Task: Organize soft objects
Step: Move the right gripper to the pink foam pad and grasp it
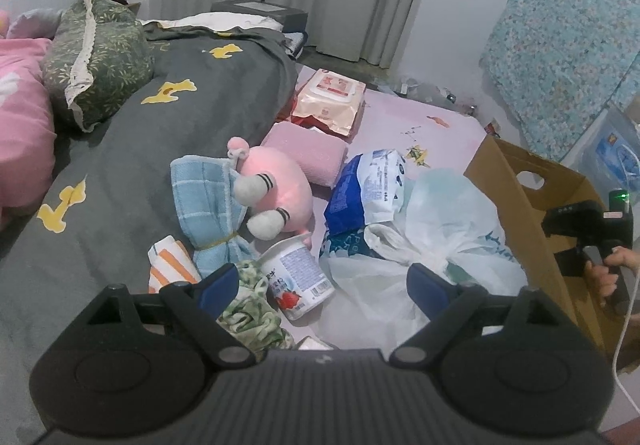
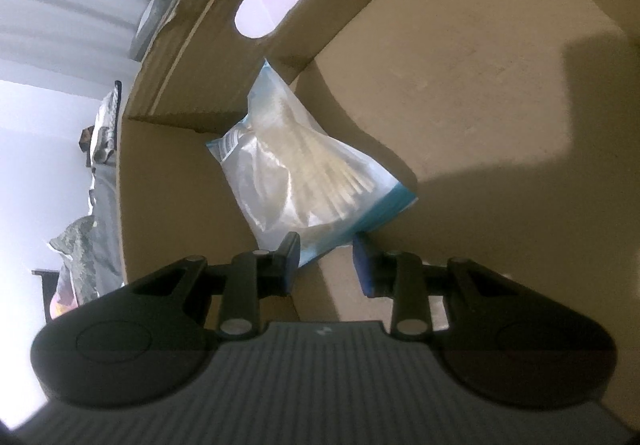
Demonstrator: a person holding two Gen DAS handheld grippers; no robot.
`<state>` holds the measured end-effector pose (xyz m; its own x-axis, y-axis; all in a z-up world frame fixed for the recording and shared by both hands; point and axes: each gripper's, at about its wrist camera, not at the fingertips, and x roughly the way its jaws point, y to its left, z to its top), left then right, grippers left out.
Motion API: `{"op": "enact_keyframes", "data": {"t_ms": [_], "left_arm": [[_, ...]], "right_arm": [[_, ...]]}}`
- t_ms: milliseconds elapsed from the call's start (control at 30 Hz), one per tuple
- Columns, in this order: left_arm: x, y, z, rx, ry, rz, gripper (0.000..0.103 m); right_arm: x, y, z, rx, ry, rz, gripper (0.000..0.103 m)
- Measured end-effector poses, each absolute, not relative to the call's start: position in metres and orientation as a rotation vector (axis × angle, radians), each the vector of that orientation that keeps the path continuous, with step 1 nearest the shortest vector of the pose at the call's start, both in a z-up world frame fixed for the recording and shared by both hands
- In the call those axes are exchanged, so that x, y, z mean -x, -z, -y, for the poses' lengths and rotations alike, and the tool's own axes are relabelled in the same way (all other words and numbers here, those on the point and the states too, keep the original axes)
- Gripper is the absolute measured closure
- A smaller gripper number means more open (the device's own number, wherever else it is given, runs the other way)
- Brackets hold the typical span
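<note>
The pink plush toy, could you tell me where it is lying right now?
In the left wrist view, the pink plush toy lies mid-frame on the bed, between the blue checked towel on its left and the blue-and-white bag on its right.

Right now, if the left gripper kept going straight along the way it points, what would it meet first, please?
Most likely the yogurt cup lying on its side between the open left gripper fingers, with the white plastic bag just right of that line; depth is hard to judge.
</note>
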<state>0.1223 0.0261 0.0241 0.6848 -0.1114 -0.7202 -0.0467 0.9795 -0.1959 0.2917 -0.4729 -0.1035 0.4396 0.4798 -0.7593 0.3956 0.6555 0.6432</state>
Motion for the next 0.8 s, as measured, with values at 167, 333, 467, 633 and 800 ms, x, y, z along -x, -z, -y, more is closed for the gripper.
{"op": "enact_keyframes", "data": {"t_ms": [167,333,467,633,800], "left_arm": [[-0.124,-0.023,-0.027,0.225,0.044,-0.819,0.010],[-0.125,-0.026,-0.032,0.242,0.061,-0.821,0.010],[-0.127,-0.028,-0.037,0.249,0.066,-0.788,0.008],[-0.143,-0.037,-0.039,0.199,0.068,-0.764,0.008],[-0.170,-0.046,-0.040,0.219,0.111,-0.750,0.008]], "right_arm": [[-0.292,0.106,0.474,-0.944,-0.083,-1.168,0.072],[-0.281,0.092,0.474,-0.927,-0.126,-1.227,0.054],[-0.260,0.059,0.476,-0.794,-0.163,-1.235,0.041],[-0.242,0.009,0.472,-0.685,-0.252,-1.163,0.040],[-0.245,-0.043,0.427,-0.629,-0.452,-1.056,0.039]]}}
